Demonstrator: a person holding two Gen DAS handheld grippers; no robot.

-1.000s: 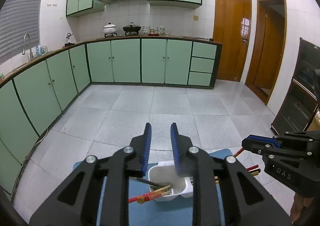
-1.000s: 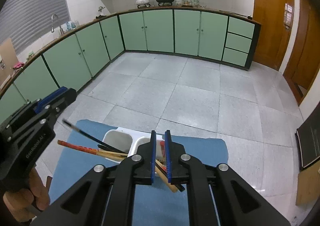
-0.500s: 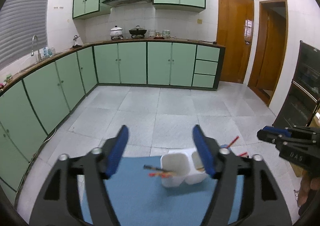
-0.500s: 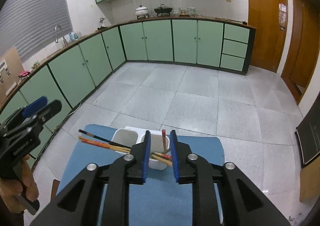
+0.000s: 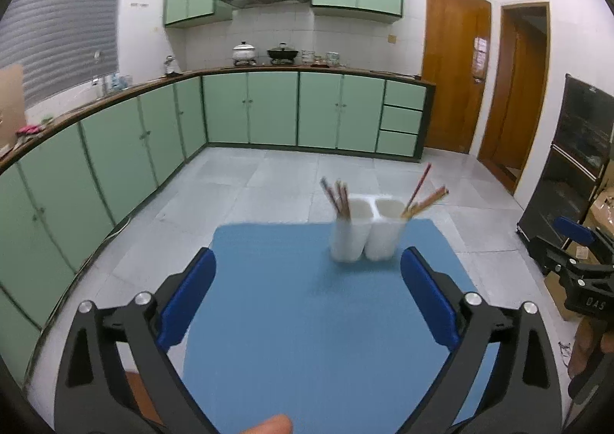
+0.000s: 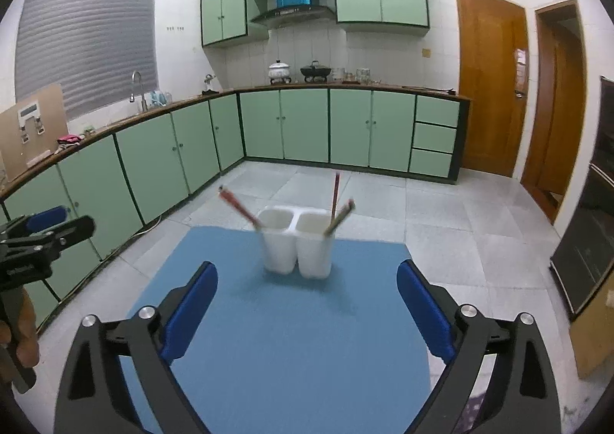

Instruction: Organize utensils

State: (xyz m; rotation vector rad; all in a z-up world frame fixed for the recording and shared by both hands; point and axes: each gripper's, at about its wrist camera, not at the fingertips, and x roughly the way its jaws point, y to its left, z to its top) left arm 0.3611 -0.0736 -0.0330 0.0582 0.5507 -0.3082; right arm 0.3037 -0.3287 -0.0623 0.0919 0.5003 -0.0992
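A white two-cup holder (image 5: 366,232) stands upright near the far edge of a blue mat (image 5: 307,319), just right of centre in the left wrist view and at centre in the right wrist view (image 6: 295,242). Chopsticks (image 5: 337,196) lean out of its left cup toward the upper left, and more chopsticks (image 5: 422,200) lean out of its right cup toward the upper right; all are a little blurred.

The left gripper (image 5: 307,303) fills the bottom of its own view, its blue-padded jaws wide and still opening, with only bare mat between them, well short of the holder. The right gripper (image 6: 307,307) sits the same way at the bottom of its view, jaws wide and opening, nothing between them.

Green cabinets (image 6: 345,127) line the kitchen wall behind.
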